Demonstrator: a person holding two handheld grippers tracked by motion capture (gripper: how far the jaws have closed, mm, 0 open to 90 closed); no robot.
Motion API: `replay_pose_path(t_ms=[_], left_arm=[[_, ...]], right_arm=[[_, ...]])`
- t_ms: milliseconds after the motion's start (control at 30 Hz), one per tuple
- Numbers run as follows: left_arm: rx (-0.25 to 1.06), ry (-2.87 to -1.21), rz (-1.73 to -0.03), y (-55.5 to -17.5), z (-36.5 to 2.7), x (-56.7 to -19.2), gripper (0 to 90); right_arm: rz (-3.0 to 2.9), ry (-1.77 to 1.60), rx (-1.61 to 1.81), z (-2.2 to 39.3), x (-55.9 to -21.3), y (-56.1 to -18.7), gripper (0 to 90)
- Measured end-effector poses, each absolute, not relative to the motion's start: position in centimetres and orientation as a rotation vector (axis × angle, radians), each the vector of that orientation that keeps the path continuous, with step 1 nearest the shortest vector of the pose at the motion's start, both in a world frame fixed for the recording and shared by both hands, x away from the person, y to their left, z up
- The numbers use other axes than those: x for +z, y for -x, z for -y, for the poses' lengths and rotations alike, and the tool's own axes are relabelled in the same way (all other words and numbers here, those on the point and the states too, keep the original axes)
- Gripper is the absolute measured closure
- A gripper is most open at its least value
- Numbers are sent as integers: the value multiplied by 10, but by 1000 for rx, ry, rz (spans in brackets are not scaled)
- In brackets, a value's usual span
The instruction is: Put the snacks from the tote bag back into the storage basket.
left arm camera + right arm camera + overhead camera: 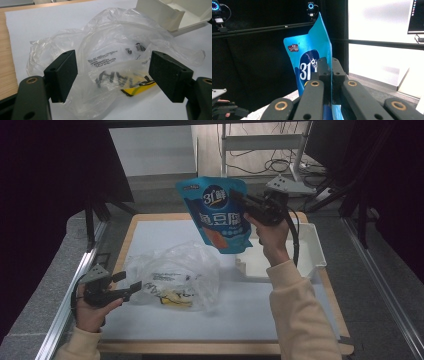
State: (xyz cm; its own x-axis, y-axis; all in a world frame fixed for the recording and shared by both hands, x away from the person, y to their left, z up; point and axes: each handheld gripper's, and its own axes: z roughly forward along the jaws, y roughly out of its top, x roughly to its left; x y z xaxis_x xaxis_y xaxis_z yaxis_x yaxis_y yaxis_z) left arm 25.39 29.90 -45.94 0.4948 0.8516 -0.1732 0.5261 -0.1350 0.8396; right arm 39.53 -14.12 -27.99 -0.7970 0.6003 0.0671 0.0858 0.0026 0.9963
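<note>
From above, the bench [150, 232] carries a white sheet with a white tray [310, 251] at its far right edge and a crumpled clear plastic bag [175, 275] near the middle-left, while a blue pouch [220, 212] hangs in the air over the far edge. The right gripper view shows the right tongs [328, 71] pinched flat on the blue pouch's [310, 60] edge. The left gripper view shows the left tongs [112, 72] spread wide around the plastic bag [112, 57], with black lettering and a yellow patch inside.

White "31" on the blue pouch [308, 62]
</note>
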Motion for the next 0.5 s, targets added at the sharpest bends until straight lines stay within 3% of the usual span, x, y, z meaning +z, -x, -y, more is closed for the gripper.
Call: replay_pose_path(t_ms=[500], left_arm=[[433, -1800, -1161, -254, -299, -459, 234]], right_arm=[[-1887, -739, 1819, 155, -280, -404, 891]])
